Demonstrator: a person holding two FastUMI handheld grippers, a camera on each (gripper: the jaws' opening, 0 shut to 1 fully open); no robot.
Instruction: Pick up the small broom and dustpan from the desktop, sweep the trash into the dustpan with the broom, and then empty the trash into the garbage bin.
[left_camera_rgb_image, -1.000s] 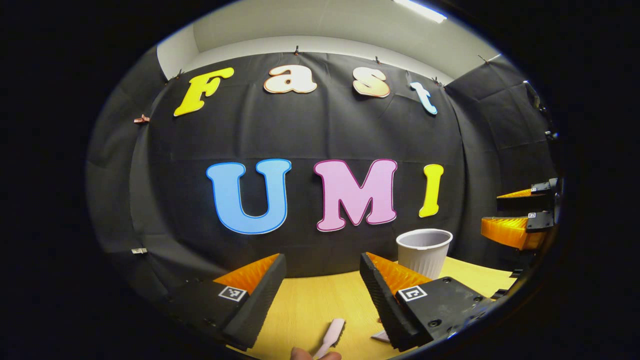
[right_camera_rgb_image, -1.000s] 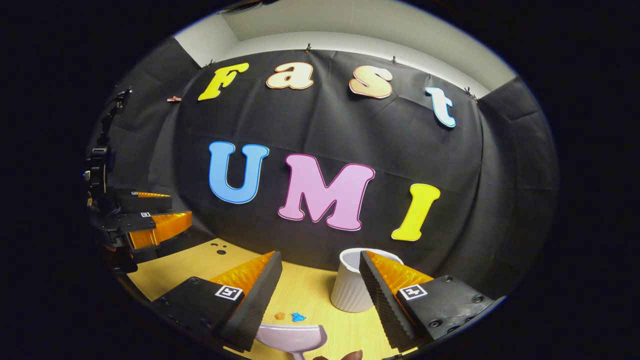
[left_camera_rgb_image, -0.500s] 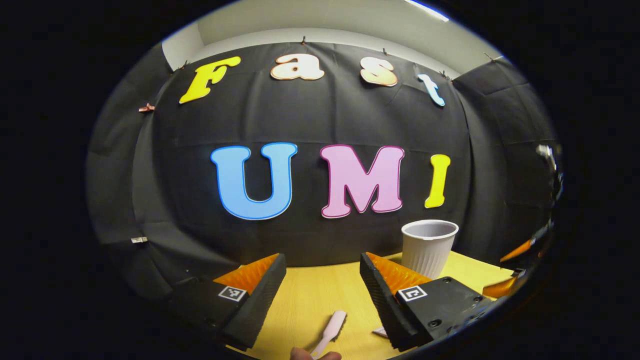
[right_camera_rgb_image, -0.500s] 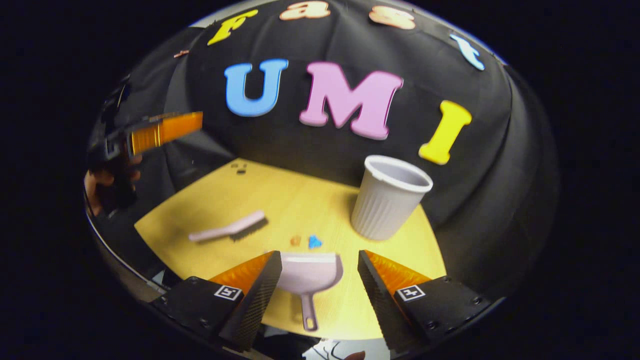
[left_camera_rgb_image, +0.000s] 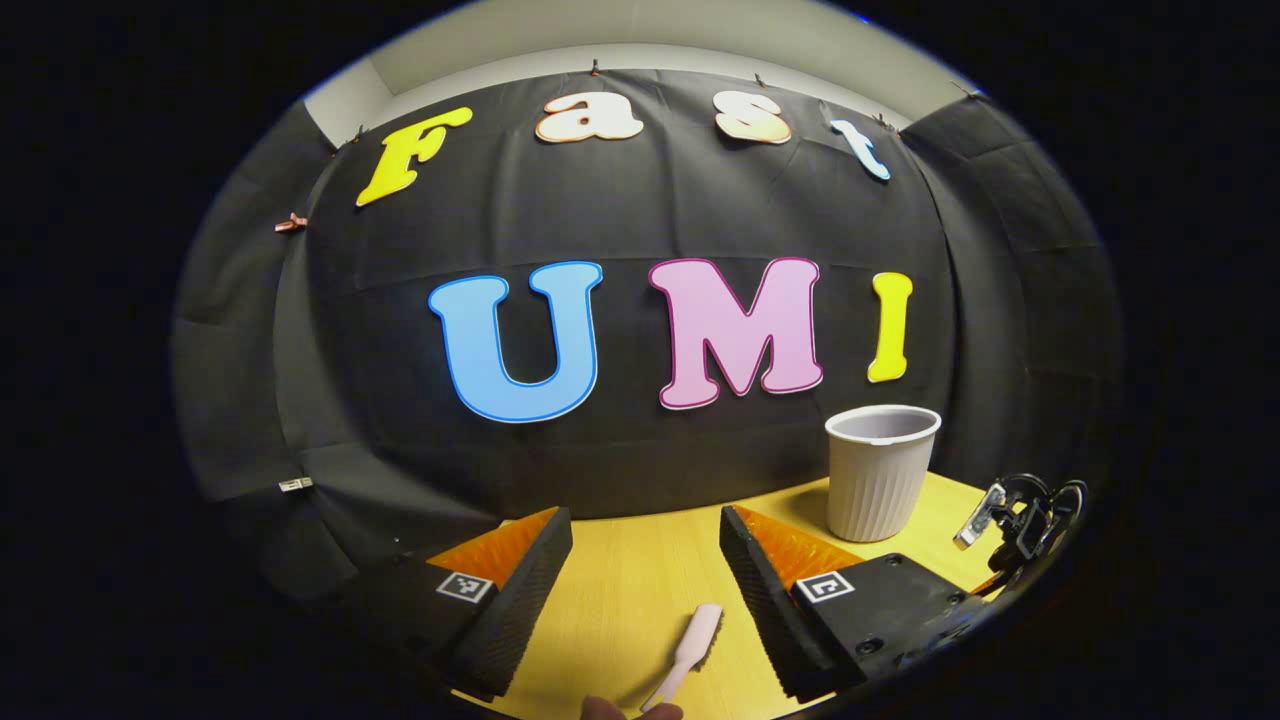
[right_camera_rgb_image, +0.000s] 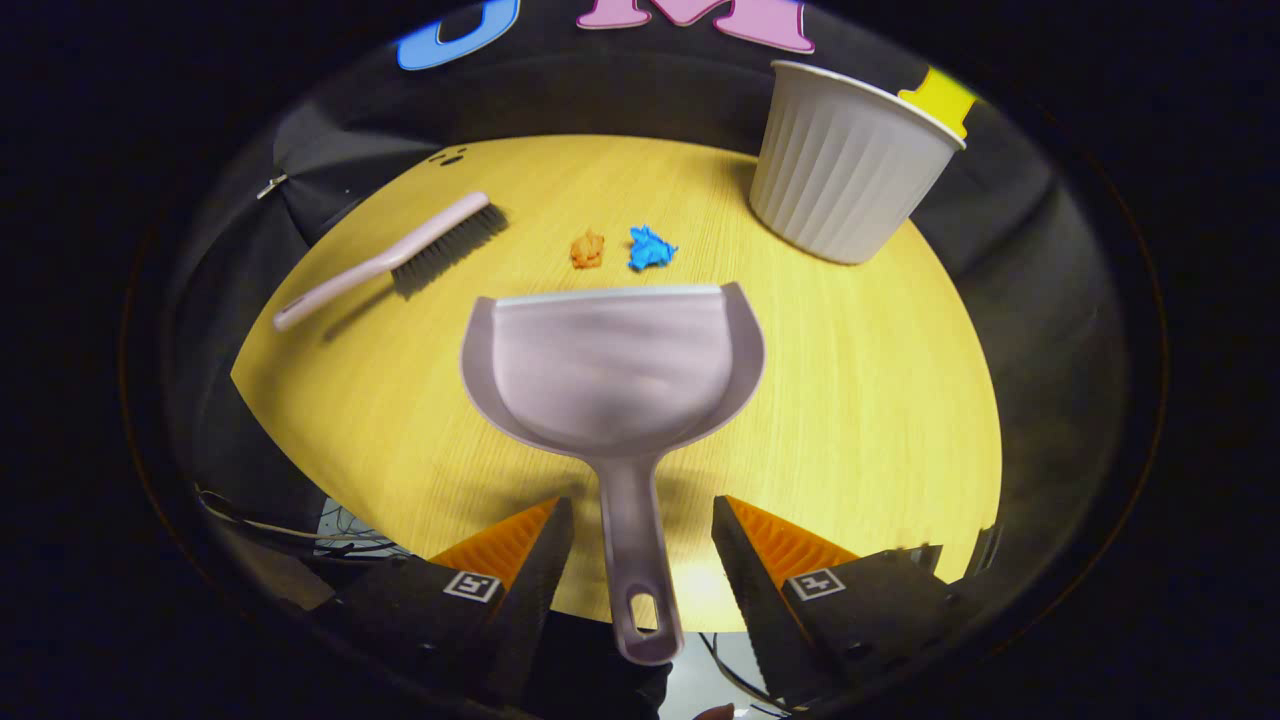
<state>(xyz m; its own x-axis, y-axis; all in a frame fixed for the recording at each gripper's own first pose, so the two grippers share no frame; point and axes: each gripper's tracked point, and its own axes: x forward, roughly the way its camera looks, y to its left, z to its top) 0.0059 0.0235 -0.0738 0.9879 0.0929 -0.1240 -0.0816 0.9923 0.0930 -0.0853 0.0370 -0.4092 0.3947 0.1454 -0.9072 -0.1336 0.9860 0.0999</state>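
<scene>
Pickup is your step: right gripper (right_camera_rgb_image: 637, 540) gapes empty astride the dustpan (right_camera_rgb_image: 612, 375) handle, so lower and squeeze.

From the left gripper view we look level and low across the desk (left_camera_rgb_image: 620, 570) at the wall, while the right gripper view tilts down from above; we share the broom (left_camera_rgb_image: 688, 648) and bin (right_camera_rgb_image: 845, 170).
</scene>
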